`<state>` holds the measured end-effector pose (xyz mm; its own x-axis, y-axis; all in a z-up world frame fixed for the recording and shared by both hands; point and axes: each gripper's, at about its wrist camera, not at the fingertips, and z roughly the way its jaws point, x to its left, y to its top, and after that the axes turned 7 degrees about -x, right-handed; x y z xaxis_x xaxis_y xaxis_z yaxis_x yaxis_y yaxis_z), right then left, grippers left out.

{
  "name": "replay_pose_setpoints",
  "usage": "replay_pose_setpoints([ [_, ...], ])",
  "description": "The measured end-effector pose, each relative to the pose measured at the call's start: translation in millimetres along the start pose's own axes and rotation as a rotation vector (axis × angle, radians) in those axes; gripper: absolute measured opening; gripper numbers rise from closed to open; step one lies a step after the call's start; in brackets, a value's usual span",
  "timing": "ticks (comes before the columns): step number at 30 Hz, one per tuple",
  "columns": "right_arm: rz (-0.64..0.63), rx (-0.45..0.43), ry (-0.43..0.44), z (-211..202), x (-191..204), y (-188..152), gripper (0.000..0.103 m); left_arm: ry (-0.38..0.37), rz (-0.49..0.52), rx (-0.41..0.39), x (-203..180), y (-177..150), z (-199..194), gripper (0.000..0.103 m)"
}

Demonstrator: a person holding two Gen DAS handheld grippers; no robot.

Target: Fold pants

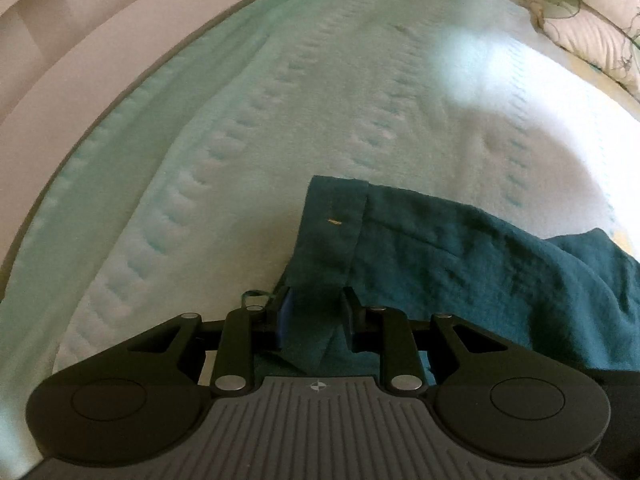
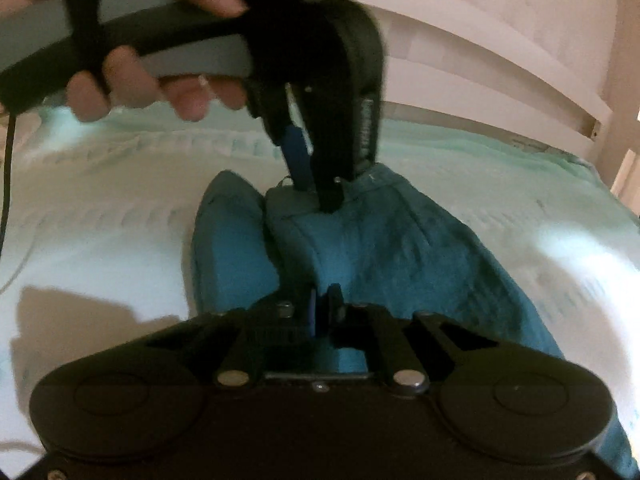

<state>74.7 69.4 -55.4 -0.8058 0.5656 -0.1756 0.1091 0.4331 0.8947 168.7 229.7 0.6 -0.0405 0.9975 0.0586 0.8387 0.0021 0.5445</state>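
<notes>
Dark teal pants [image 1: 460, 252] lie on a pale mint bed cover [image 1: 280, 120], bunched toward the right. My left gripper [image 1: 314, 300] has its jaws apart, with the waistband hem of the pants lying between them. In the right wrist view the left gripper [image 2: 320, 196] points down onto the far end of the pants [image 2: 380, 248], held by a hand. My right gripper [image 2: 323, 300] is shut on a fold of the pants at their near end.
A white bed frame [image 2: 500, 72] runs along the far side of the bed cover [image 2: 120, 208]. A floral pillow [image 1: 580, 20] lies at the top right of the bed. A thin cable [image 2: 8, 184] hangs at the left.
</notes>
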Motion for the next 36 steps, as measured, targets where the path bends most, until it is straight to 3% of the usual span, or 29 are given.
replay_pose_setpoints([
  [5, 0.142, -0.082, 0.124, -30, -17, 13, 0.01, 0.001, -0.012, -0.067, 3, 7, -21, 0.025],
  [9, 0.132, -0.014, 0.226, -31, 4, 8, 0.01, -0.019, -0.018, -0.115, -6, 11, -32, 0.025],
  [12, 0.086, 0.027, 0.228, -25, 18, -4, 0.012, -0.068, 0.007, -0.082, -21, 5, -19, 0.025],
  [16, 0.146, 0.052, 0.214, -31, -4, -6, 0.021, -0.069, 0.056, -0.014, -36, -15, 12, 0.025],
  [18, 0.186, 0.053, 0.196, -41, -27, -3, 0.026, -0.057, 0.076, 0.011, -39, -24, 28, 0.024],
  [20, 0.196, 0.025, 0.16, -54, -51, 0, 0.033, -0.055, 0.097, -0.017, -40, -27, 31, 0.025],
  [23, 0.188, -0.055, 0.019, -80, -93, -2, 0.052, -0.056, 0.109, -0.022, -39, -25, 32, 0.025],
  [24, 0.183, -0.053, -0.026, -83, -106, -2, 0.052, -0.059, 0.108, -0.024, -38, -26, 33, 0.025],
  [27, 0.181, 0.074, -0.159, -78, -154, -12, 0.051, -0.062, 0.11, -0.03, -34, -28, 31, 0.025],
  [30, 0.263, 0.113, -0.231, -75, -197, -24, 0.051, -0.055, 0.113, -0.031, -37, -31, 28, 0.025],
  [36, 0.334, 0.242, -0.184, -57, -220, -46, 0.045, -0.05, 0.113, -0.028, -41, -28, 30, 0.025],
])
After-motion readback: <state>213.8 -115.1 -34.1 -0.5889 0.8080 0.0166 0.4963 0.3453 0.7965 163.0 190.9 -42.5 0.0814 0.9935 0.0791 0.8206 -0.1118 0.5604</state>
